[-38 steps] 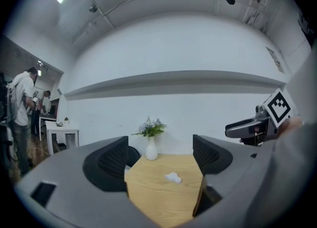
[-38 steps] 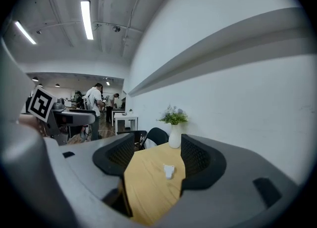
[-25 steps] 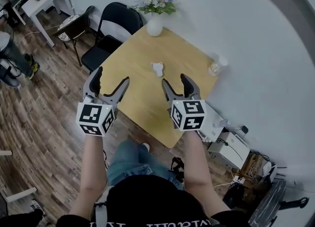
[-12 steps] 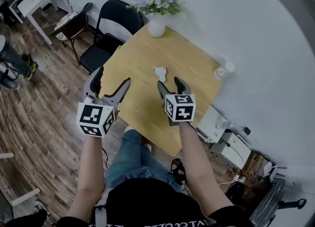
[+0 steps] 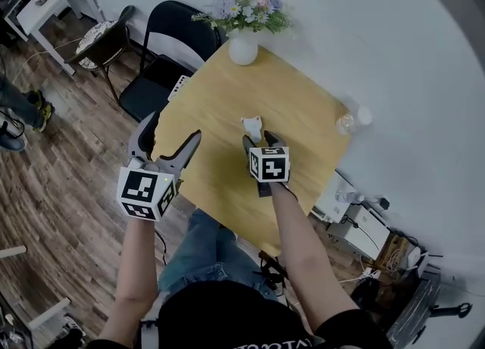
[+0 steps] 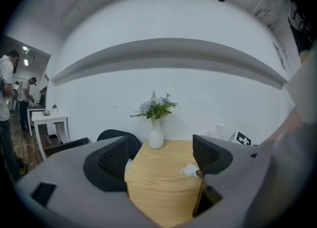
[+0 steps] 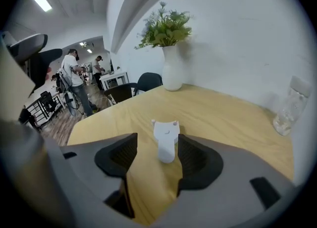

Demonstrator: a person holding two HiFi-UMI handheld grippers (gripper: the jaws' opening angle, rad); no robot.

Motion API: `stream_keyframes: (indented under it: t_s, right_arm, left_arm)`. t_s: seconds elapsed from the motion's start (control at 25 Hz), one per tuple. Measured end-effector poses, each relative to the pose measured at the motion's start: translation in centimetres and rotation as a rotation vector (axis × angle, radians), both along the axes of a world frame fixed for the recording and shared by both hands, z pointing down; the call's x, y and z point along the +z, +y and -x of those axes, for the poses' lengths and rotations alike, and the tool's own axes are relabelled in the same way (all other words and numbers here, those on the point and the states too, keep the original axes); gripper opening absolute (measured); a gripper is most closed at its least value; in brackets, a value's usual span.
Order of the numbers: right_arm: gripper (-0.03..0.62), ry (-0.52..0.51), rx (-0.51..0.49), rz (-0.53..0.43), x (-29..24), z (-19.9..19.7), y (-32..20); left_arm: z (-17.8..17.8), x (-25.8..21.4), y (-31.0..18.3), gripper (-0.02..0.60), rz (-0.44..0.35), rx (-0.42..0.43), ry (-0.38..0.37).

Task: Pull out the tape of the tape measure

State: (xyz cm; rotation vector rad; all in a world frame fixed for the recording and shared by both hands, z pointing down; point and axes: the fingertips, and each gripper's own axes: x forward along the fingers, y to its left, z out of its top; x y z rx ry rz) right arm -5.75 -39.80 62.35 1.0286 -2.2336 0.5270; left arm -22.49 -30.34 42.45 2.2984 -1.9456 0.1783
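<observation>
A small white tape measure point(image 5: 252, 126) lies on the round wooden table point(image 5: 220, 90), near its middle. My right gripper point(image 5: 260, 141) is just behind it, low over the tabletop. In the right gripper view the tape measure point(image 7: 166, 140) lies between the jaws of the right gripper point(image 7: 158, 149), which are closing; the right pad is close to it and the left pad stands clear, with no pressure visible. My left gripper point(image 5: 173, 128) hovers open and empty at the table's left edge. In the left gripper view the left gripper point(image 6: 161, 155) points across the table, with the tape measure point(image 6: 189, 170) beside its right jaw.
A white vase of flowers point(image 5: 243, 47) stands at the table's far edge, a clear glass point(image 5: 346, 123) at its right edge by the wall. A black chair point(image 5: 163, 60) sits at the far left. White boxes and cables point(image 5: 356, 219) lie on the floor at right.
My right gripper has moved forward and down over the table to the tape measure, and its jaws have narrowed. The left gripper has stayed almost where it was.
</observation>
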Motion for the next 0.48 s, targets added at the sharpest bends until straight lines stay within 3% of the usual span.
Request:
stream_keyframes:
  t_s: [0.36, 0.48]
  right_arm:
    - [0.241, 0.104, 0.008, 0.081, 4.0, 0.1, -2.2]
    - [0.166, 0.145, 0.041, 0.067, 4.3, -0.6, -2.8]
  left_arm:
    - [2.7, 2.8, -2.2, 0.410, 0.056, 0.003, 0.031]
    - [3.2, 3.5, -2.8, 0.410, 0.066, 0.001, 0.042]
